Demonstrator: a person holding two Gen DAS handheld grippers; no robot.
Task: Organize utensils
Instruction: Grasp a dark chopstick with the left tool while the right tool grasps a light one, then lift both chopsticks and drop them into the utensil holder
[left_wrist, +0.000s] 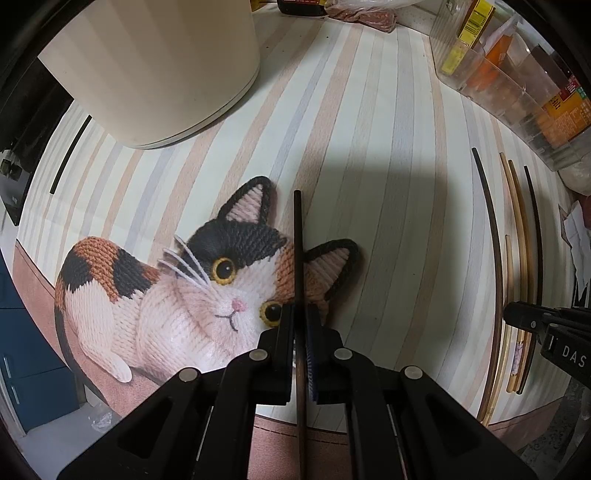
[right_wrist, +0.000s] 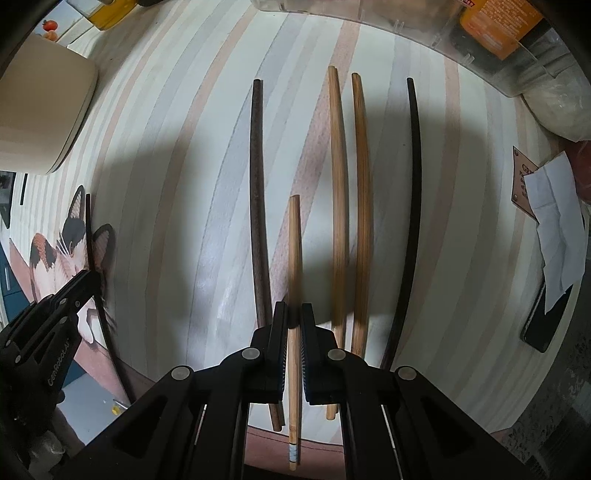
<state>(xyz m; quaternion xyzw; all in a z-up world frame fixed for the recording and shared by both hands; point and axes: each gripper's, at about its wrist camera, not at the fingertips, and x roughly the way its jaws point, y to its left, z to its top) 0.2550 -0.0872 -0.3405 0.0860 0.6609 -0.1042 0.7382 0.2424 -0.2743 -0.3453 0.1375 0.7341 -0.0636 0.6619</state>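
Observation:
My left gripper (left_wrist: 300, 314) is shut on a thin dark chopstick (left_wrist: 297, 254), held above the cat picture on the striped placemat (left_wrist: 388, 229). In the right wrist view my right gripper (right_wrist: 294, 314) is shut on a light wooden chopstick (right_wrist: 294, 251) with a pale band near its lower end. Under and beside it several chopsticks lie side by side on the mat: dark brown ones (right_wrist: 257, 177), light wooden ones (right_wrist: 338, 177) and a black one (right_wrist: 415, 177). The left gripper (right_wrist: 92, 277) shows at that view's left. The right gripper (left_wrist: 511, 317) shows at the left wrist view's right edge.
A cream-coloured container (left_wrist: 166, 66) stands at the back left. A clear plastic organiser (left_wrist: 517, 85) with packets runs along the back right. A lone black chopstick (left_wrist: 70, 155) lies at the mat's far left. A phone (right_wrist: 543, 325) and white paper (right_wrist: 557, 229) lie at the right.

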